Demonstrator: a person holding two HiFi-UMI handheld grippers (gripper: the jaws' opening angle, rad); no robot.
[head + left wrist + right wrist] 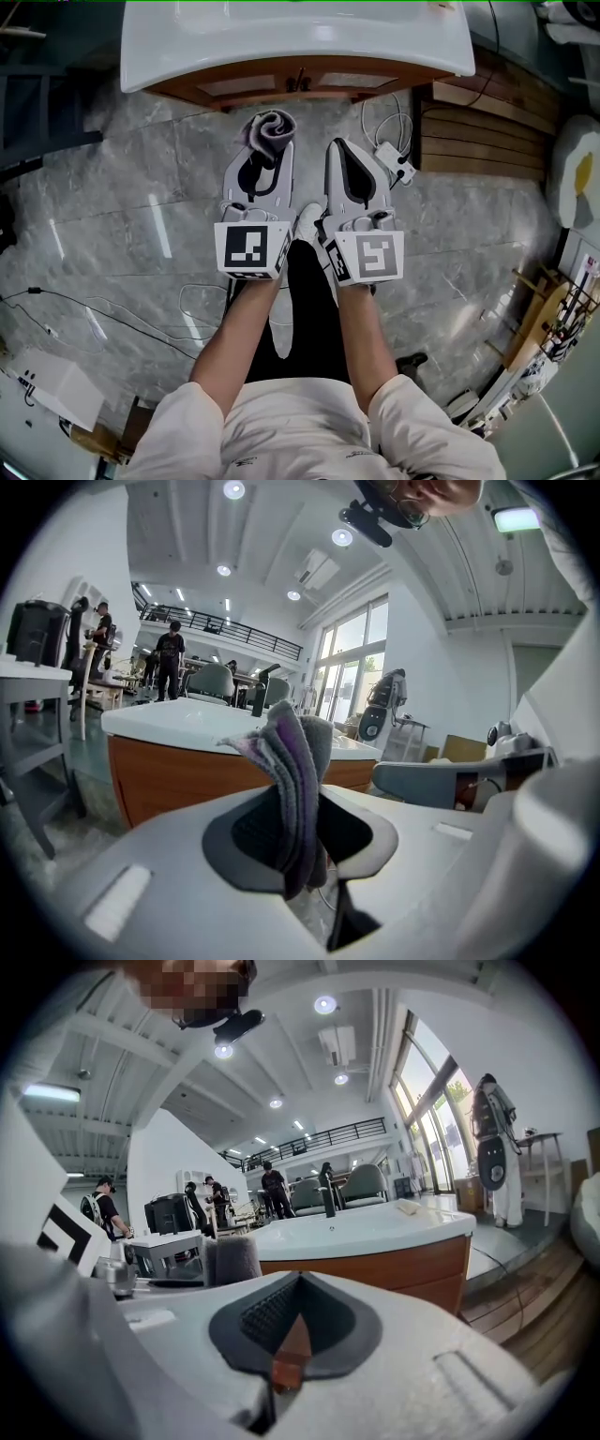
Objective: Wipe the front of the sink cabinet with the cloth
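Pinching cloth point(292, 778) in left gripper point(264, 156).

a: what lies on the floor point(141, 216)?
b: it's grey marble. a white plug box point(394, 161) sits on it with a looped cable, and a thin black cable point(66, 298) trails to the left.
a: and to the right?
b: wooden slats point(483, 131). far back, people point(171, 658) stand near tall windows point(349, 684), under round ceiling lights point(234, 489).

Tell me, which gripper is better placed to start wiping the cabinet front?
Left: the left gripper clamps the cloth, facing the sink cabinet front; the right gripper is shut, empty.
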